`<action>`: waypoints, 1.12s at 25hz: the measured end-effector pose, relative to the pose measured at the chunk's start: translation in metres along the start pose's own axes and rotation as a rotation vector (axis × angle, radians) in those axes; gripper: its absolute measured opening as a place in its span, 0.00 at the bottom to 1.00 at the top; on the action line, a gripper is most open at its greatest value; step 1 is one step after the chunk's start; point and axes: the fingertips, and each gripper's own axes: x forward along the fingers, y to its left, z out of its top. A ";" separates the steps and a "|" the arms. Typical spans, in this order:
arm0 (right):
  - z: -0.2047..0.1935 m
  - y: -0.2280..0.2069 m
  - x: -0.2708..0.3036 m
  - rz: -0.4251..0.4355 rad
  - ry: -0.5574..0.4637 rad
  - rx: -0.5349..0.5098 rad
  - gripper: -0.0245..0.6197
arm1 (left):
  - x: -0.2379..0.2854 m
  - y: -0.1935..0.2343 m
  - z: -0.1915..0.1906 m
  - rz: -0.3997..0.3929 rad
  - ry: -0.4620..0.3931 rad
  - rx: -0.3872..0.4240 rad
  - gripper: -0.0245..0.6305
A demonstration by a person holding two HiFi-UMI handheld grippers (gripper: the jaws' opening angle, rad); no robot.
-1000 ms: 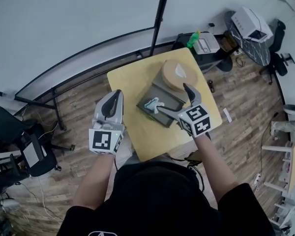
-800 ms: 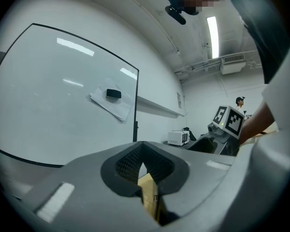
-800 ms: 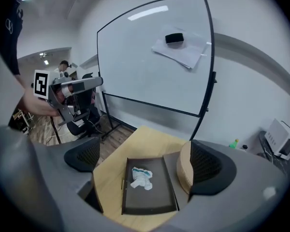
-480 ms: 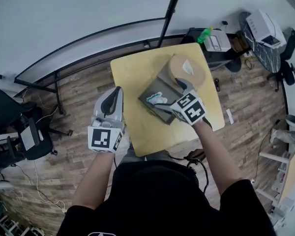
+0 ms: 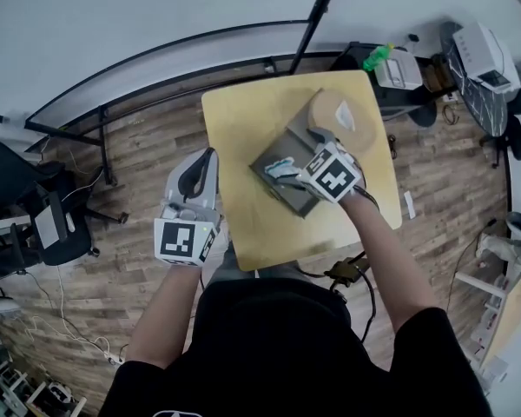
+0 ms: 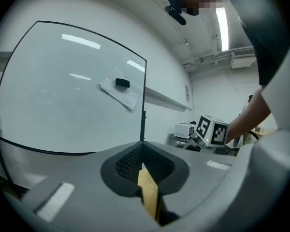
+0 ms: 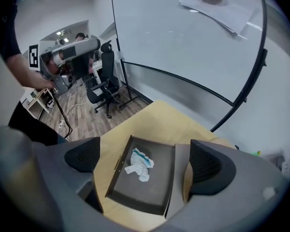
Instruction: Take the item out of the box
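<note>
An open dark grey box (image 7: 157, 190) lies on the small yellow table (image 5: 243, 129). Inside it sits a crumpled white cloth with teal trim (image 7: 140, 165), also visible in the head view as the cloth (image 5: 278, 165). My right gripper (image 7: 145, 161) hovers above the box, open, with the cloth framed between its pads and apart from them. In the head view the right gripper (image 5: 299, 155) is over the box (image 5: 282, 185). My left gripper (image 5: 198, 165) stays off the table's left edge, shut and empty; in its own view the left gripper (image 6: 145, 170) faces the whiteboard.
A round tan disc (image 5: 337, 115) rests against the box's far right side. A whiteboard on a black stand (image 7: 193, 47) is behind the table. Office chairs (image 5: 17, 181) are at the left. A printer (image 5: 486, 46) and a green bottle (image 5: 378, 56) are at the back right.
My right gripper has moved left and forward, from beside the box to over it. The left gripper has stayed where it was.
</note>
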 end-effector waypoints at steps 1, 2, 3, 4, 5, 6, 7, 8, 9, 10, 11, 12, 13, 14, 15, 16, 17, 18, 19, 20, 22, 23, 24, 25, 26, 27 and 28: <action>0.000 0.000 0.004 0.008 0.012 -0.010 0.95 | 0.001 0.002 0.000 0.001 0.001 0.002 0.04; 0.000 0.000 0.008 0.016 0.023 -0.019 0.95 | 0.001 0.003 -0.001 0.002 0.000 0.004 0.04; -0.001 0.000 0.012 0.023 0.036 -0.028 0.95 | 0.002 0.004 -0.001 0.003 0.000 0.006 0.04; -0.003 0.000 0.016 0.029 0.048 -0.036 0.95 | 0.003 0.005 -0.001 0.003 0.001 0.008 0.04; -0.004 0.000 0.020 0.035 0.061 -0.045 0.95 | 0.004 0.005 -0.002 0.004 0.003 0.009 0.04; -0.006 0.000 0.024 0.040 0.074 -0.053 0.95 | 0.004 0.005 -0.004 0.007 0.007 0.007 0.04; -0.008 0.000 0.028 0.046 0.086 -0.062 0.95 | 0.004 0.006 -0.005 0.011 0.011 0.003 0.04; -0.010 0.000 0.032 0.053 0.099 -0.070 0.95 | 0.004 0.006 -0.006 0.014 0.012 0.000 0.04; -0.012 0.000 0.036 0.058 0.112 -0.079 0.95 | 0.004 0.005 -0.007 0.014 0.012 -0.002 0.04; -0.016 -0.001 0.040 0.059 0.128 -0.086 0.95 | 0.004 0.005 -0.008 0.015 0.013 -0.003 0.04; -0.021 -0.003 0.043 0.054 0.148 -0.095 0.95 | 0.003 0.004 -0.009 0.015 0.014 -0.004 0.04; -0.027 -0.006 0.047 0.045 0.173 -0.103 0.95 | 0.002 0.004 -0.010 0.016 0.016 -0.005 0.04; -0.032 -0.008 0.052 0.044 0.197 -0.111 0.95 | 0.002 0.004 -0.012 0.017 0.020 -0.007 0.04; -0.037 -0.008 0.057 0.050 0.220 -0.117 0.95 | 0.001 0.005 -0.014 0.019 0.023 -0.009 0.04; -0.042 -0.007 0.062 0.060 0.240 -0.124 0.95 | 0.000 0.005 -0.015 0.020 0.026 -0.010 0.04; -0.046 -0.007 0.066 0.070 0.258 -0.131 0.95 | 0.000 0.005 -0.017 0.021 0.030 -0.010 0.04; -0.050 -0.007 0.071 0.077 0.272 -0.137 0.95 | -0.001 0.005 -0.019 0.022 0.033 -0.010 0.04; -0.054 -0.008 0.075 0.083 0.283 -0.143 0.95 | -0.002 0.004 -0.022 0.023 0.038 -0.010 0.04; -0.057 -0.009 0.079 0.086 0.291 -0.147 0.95 | -0.003 0.004 -0.024 0.025 0.044 -0.011 0.04; -0.059 -0.010 0.083 0.090 0.298 -0.150 0.95 | -0.003 0.004 -0.026 0.027 0.048 -0.012 0.04; -0.064 -0.012 0.089 0.098 0.312 -0.154 0.95 | -0.004 0.004 -0.029 0.032 0.052 -0.016 0.04; -0.066 -0.012 0.092 0.101 0.321 -0.153 0.95 | -0.005 0.004 -0.031 0.033 0.054 -0.017 0.04; -0.069 -0.012 0.096 0.104 0.330 -0.151 0.95 | -0.006 0.004 -0.033 0.035 0.056 -0.019 0.04; -0.071 -0.012 0.099 0.110 0.337 -0.147 0.94 | -0.007 0.004 -0.035 0.035 0.058 -0.021 0.04; -0.072 -0.011 0.103 0.116 0.341 -0.143 0.94 | -0.008 0.004 -0.036 0.035 0.060 -0.022 0.04; -0.073 -0.011 0.106 0.122 0.345 -0.142 0.94 | -0.009 0.004 -0.038 0.035 0.061 -0.025 0.04; -0.074 -0.010 0.109 0.129 0.353 -0.141 0.94 | -0.010 0.004 -0.039 0.035 0.065 -0.027 0.04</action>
